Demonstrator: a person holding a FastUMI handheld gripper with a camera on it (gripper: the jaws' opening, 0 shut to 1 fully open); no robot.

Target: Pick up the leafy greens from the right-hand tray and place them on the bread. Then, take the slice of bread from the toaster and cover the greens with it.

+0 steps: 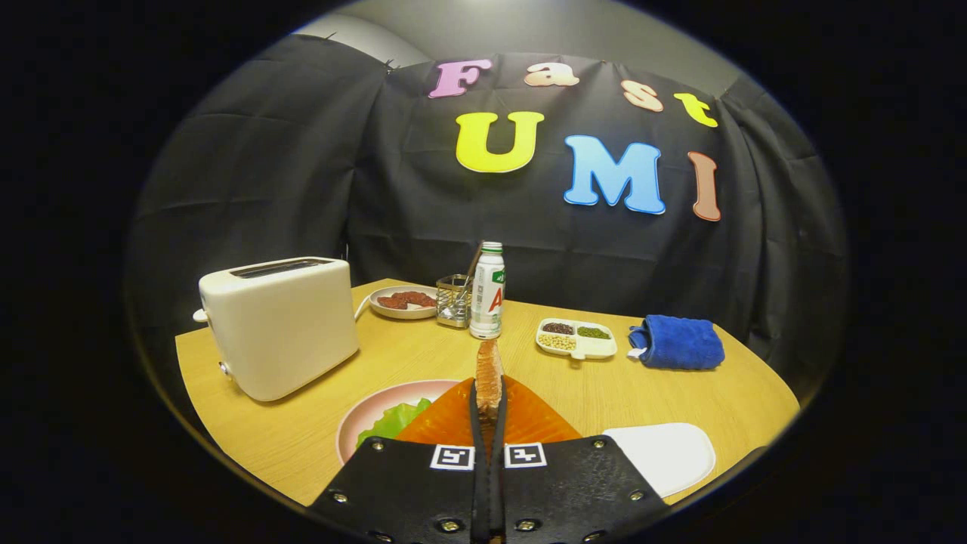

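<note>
My gripper (489,404) is shut on a slice of bread (489,374), held edge-on and upright between the two fingers, above the table. Just below and left of the fingers lies a pink plate (370,415) with leafy greens (394,420) on it; whatever lies under the greens is hidden by the gripper. The cream toaster (279,325) stands to the left, beyond the plate, its slots facing up. A white tray (668,453) lies to the right of the fingers, partly covered by the gripper body.
On the wooden table (680,393) beyond the fingers stand a white bottle (487,291), a small wire holder (454,300), a plate of reddish food (404,301), a divided dish of beans (576,338) and a folded blue towel (678,342).
</note>
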